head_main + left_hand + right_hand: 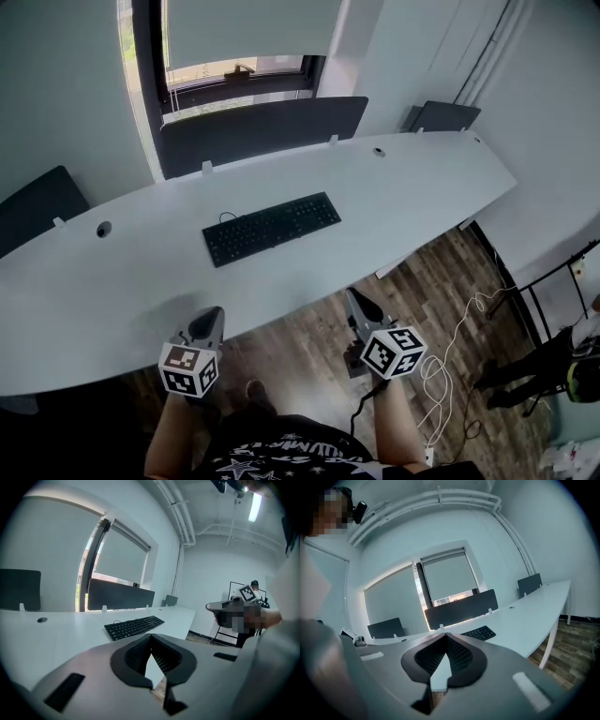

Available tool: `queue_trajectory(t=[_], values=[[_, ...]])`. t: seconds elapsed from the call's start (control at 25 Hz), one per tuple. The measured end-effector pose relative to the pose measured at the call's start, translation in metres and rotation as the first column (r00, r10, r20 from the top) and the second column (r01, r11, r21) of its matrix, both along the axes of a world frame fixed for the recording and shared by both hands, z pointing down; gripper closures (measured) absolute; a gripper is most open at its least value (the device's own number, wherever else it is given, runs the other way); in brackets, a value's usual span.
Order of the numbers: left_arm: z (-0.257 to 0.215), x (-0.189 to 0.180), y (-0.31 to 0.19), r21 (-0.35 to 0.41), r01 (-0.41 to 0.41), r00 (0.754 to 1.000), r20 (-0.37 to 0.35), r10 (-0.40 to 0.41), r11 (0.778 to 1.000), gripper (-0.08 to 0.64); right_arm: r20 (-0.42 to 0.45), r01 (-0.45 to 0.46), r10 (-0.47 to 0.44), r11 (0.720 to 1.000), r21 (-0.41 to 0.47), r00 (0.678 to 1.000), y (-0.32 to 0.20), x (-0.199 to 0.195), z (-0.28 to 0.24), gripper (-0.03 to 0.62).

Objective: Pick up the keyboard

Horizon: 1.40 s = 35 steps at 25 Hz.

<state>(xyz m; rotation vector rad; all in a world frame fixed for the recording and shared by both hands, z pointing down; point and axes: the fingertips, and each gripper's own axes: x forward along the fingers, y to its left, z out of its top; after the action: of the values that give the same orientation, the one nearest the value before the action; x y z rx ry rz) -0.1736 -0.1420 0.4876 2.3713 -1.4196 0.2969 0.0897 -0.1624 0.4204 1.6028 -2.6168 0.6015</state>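
Note:
A black keyboard (272,228) lies flat near the middle of the long white desk (112,300), its thin cable curling off its back left corner. Both grippers hang over the wooden floor on the near side of the desk, short of its front edge. My left gripper (210,322) is shut and holds nothing; it stands to the keyboard's near left. My right gripper (359,302) is also shut and empty, to the near right. The left gripper view shows the keyboard (133,626) ahead beyond the closed jaws (151,639). In the right gripper view the keyboard (480,633) sits just past the closed jaws (446,638).
Dark divider panels (262,127) stand along the desk's back edge under a window (239,70). Two cable holes (103,228) pierce the desktop. A white cable (459,337) loops on the wooden floor to the right, near a black stand (553,281) and another person's arm (530,370).

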Motion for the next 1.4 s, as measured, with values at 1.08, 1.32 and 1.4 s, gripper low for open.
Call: queue_trajectory(t=[1.08, 1.32, 1.4], values=[[0.035, 0.002, -0.109, -0.108, 0.091, 0.995, 0.054, -0.086, 0.99, 0.551, 0.012, 0.121, -0.12, 0.991, -0.058, 0.993, -0.163, -0.01, 0.03, 0.588], [0.054, 0.006, -0.141, -0.16, 0.206, 0.978, 0.053, -0.2, 0.965, 0.551, -0.054, 0.255, -0.27, 0.948, -0.189, 0.961, -0.216, -0.005, 0.067, 0.588], [0.061, 0.002, -0.149, -0.183, 0.263, 0.965, 0.05, -0.259, 0.947, 0.551, -0.053, 0.274, -0.295, 0.929, -0.248, 0.954, -0.231, 0.002, 0.083, 0.588]])
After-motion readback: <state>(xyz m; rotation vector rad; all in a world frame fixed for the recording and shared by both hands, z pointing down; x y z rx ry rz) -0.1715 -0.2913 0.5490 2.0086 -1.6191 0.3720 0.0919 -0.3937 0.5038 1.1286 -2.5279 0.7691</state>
